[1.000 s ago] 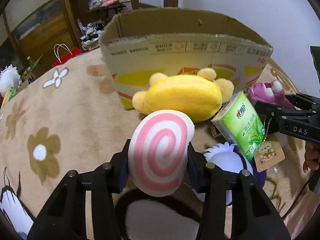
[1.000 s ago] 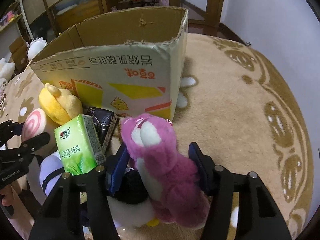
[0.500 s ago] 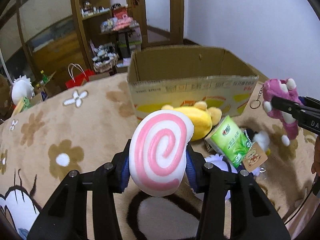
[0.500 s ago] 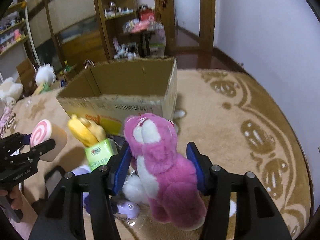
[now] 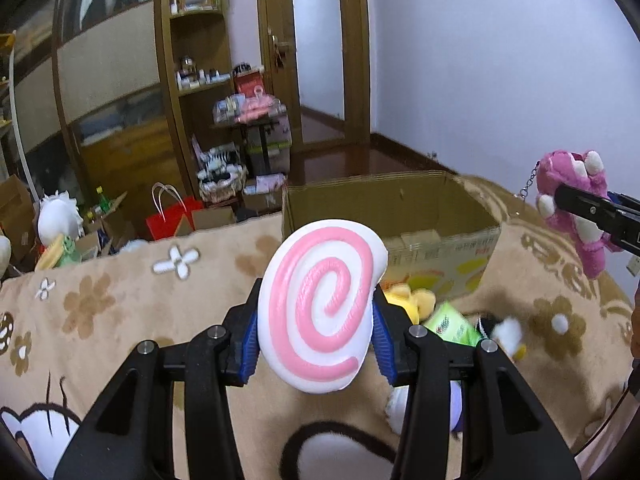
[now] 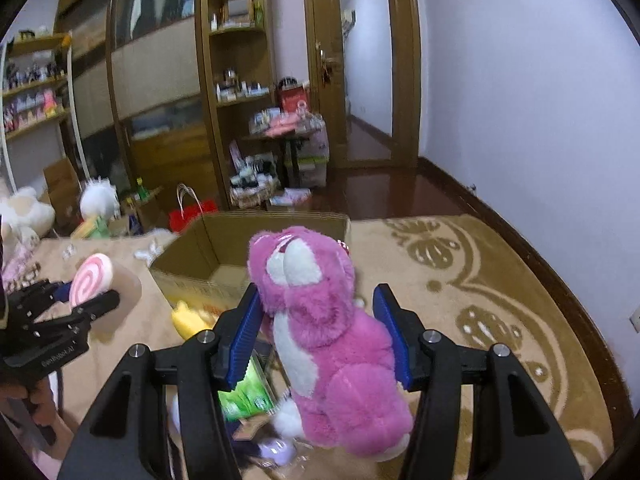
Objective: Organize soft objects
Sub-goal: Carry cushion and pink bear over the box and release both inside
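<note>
Both of your claws have risen since a second ago, lifting their toys off the blanket (image 5: 120,292). Your left claw (image 5: 316,332) clamps the pink swirl cushion (image 5: 320,304); your right claw (image 6: 320,332) grips the pink bear (image 6: 320,336). At twelve o'clock sits the open cardboard box (image 5: 400,208), with the yellow plush (image 5: 416,300) and green tissue pack (image 5: 450,324) below it.

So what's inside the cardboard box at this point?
The cardboard box shows only bare brown inner walls and part of its floor in the right wrist view. The pink plush bear in the right gripper covers the near right corner, so that part can't be checked.
</note>
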A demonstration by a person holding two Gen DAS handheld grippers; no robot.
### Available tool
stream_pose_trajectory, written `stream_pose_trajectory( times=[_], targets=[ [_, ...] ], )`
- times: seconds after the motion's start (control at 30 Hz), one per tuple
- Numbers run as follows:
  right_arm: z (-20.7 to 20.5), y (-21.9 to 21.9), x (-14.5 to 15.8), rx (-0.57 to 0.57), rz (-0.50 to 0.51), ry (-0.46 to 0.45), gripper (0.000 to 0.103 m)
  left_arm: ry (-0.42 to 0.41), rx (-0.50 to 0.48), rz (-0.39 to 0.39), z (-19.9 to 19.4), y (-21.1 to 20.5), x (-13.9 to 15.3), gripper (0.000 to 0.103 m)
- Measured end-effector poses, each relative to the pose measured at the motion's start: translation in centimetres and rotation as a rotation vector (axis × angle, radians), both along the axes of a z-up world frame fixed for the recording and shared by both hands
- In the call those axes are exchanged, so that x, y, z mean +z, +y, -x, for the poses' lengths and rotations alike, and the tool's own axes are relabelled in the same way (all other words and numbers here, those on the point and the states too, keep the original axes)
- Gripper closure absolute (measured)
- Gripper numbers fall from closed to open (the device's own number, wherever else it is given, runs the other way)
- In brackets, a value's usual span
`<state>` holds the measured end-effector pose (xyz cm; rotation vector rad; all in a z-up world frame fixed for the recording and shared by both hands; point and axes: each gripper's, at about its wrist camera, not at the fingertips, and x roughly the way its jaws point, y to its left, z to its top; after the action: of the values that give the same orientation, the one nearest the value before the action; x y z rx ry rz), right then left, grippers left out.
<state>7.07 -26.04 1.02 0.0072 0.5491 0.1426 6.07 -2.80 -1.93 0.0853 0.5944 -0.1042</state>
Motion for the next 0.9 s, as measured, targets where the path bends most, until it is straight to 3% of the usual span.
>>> stream_pose_trajectory(
  times=[0.23,0.5,0.9],
  targets=[
    [-1.6,0.4,2.5,0.002,-0.022,-0.084,0.044,-0.069,0.008,0.007,-2.0,0.1,2.4,0.058],
    [-5.0,0.4,2.8,0.003,-0.045,-0.092,0.043,-0.108,0.016,0.018,-5.7,-0.1,4.3,0.057],
    [-10.3,0.6,0.0,0.014,-0.062,-0.029,0.042,-0.050,0.013,0.026,-10.9,-0.8,2.4,0.057]
  ],
)
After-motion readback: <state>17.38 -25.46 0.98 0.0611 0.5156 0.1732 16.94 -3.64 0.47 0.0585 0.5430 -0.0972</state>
